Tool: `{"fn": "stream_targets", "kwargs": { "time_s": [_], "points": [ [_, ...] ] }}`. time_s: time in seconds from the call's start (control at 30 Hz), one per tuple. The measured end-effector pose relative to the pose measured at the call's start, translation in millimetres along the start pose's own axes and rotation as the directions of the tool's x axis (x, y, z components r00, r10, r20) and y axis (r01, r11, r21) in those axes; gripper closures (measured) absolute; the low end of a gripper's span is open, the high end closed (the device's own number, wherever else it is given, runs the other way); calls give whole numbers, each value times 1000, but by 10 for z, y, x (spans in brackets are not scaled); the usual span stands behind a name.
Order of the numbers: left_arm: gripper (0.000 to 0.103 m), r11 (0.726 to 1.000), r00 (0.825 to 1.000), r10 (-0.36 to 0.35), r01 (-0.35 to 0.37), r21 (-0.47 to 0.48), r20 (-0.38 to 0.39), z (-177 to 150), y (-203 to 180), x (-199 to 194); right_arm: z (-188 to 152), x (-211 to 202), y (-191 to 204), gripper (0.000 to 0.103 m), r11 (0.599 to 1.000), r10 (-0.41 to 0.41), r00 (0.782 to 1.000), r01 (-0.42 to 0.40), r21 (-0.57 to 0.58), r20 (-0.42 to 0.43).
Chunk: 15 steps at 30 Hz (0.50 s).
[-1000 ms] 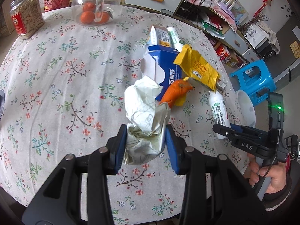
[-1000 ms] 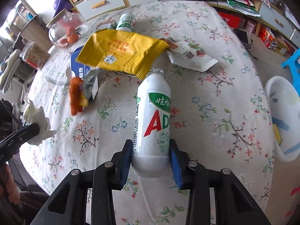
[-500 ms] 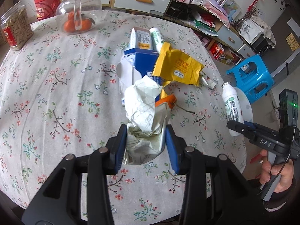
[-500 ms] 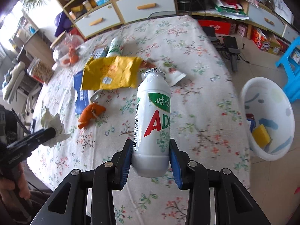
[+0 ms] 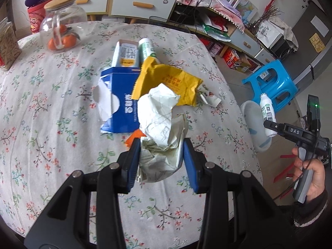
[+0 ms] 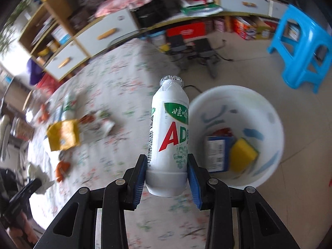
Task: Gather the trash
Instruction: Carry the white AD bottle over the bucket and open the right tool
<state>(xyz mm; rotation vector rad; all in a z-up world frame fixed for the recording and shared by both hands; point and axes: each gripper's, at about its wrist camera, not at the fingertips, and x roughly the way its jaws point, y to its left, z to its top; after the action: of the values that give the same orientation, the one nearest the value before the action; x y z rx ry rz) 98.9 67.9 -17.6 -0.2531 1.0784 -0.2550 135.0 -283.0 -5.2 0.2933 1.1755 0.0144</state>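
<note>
My left gripper (image 5: 161,161) is shut on a crumpled white paper wad (image 5: 160,124) and holds it above the floral table (image 5: 41,124). My right gripper (image 6: 167,173) is shut on a white AD milk bottle (image 6: 169,137), lifted past the table edge beside the white trash bin (image 6: 269,108); both show in the left wrist view, bottle (image 5: 267,114) and bin (image 5: 251,116). On the table lie a yellow wrapper (image 5: 168,83), a blue carton (image 5: 120,101), an orange scrap (image 5: 132,138), a white box (image 5: 126,55) and a green-white bottle (image 5: 146,48).
A glass jar of oranges (image 5: 61,33) and a snack jar (image 5: 7,47) stand at the table's far left. A blue stool (image 6: 300,47) stands on the floor behind the bin. The bin holds a blue box (image 6: 217,153) and a yellow sponge (image 6: 243,155). Cabinets line the back.
Both grippers have lifted with their loads. The right gripper has carried the bottle rightward off the table to the bin's edge. The left gripper has risen and shifted right a little.
</note>
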Motion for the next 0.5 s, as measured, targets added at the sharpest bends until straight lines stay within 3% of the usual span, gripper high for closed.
{"fn": "stream_targets", "kwargs": {
  "time_s": [0.2,0.5],
  "points": [
    [61,999,1000,-26,27,22,-13,66,-191,125,35,146,-329,64,998,-33,999,36,61,-43],
    [61,997,998,-58,59,52,-23,115,-446,267,20,257,-521,64,993,-26,996,35,109,-84]
  ]
}}
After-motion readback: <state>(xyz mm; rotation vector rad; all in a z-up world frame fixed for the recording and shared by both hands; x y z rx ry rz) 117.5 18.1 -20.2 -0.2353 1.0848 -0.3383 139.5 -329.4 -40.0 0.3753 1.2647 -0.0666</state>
